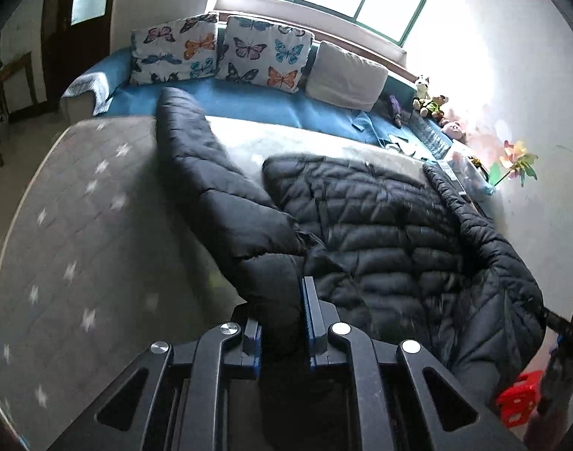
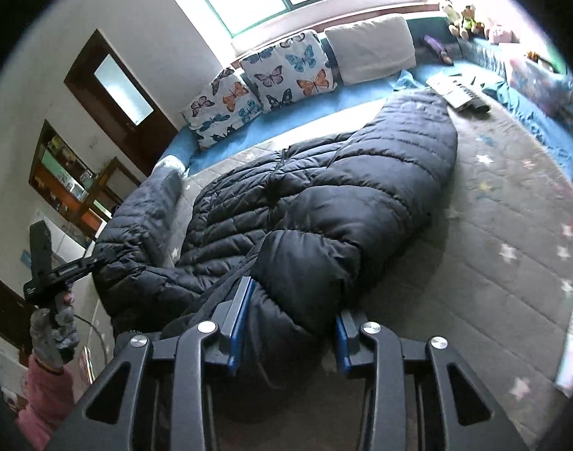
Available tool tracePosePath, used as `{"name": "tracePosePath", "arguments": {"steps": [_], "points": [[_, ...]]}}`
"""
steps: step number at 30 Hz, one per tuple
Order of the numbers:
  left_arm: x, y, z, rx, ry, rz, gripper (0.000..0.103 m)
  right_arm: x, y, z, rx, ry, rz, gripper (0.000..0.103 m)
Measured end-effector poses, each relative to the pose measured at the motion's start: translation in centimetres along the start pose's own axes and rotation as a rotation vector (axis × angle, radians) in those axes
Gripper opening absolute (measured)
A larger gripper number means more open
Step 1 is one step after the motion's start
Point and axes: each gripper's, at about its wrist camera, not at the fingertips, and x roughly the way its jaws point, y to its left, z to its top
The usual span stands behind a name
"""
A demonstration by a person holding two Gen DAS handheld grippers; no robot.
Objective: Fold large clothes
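A large black quilted puffer jacket [image 1: 380,221] lies spread on a grey star-patterned mattress [image 1: 91,233]. One sleeve [image 1: 196,150] stretches toward the sofa. My left gripper [image 1: 280,300] is shut on a fold of the jacket at the near shoulder. In the right wrist view the jacket [image 2: 324,188] lies across the mattress [image 2: 504,248], and my right gripper [image 2: 290,312] grips a puffy bulge of it between widely spaced jaws. The left gripper [image 2: 94,259] shows at the far left, holding the jacket's edge.
A blue sofa [image 1: 248,101] with butterfly cushions [image 1: 263,52] and a beige pillow [image 1: 346,75] stands under the window. Soft toys [image 1: 429,101] and a pinwheel [image 1: 515,165] sit at the right. A red stool [image 1: 519,398] is at the lower right. Papers [image 2: 455,90] lie on the sofa.
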Motion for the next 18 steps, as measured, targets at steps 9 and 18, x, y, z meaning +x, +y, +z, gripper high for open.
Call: {"name": "tracePosePath", "arguments": {"steps": [9, 18], "points": [[-4.0, 4.8, -9.4, -0.099, 0.011, 0.044, 0.014, -0.7, -3.1, -5.2, 0.063, 0.083, -0.12, 0.041], [-5.2, 6.5, -10.1, -0.139, 0.052, 0.05, 0.015, 1.9, -9.1, -7.2, 0.247, 0.24, -0.18, 0.044]]}}
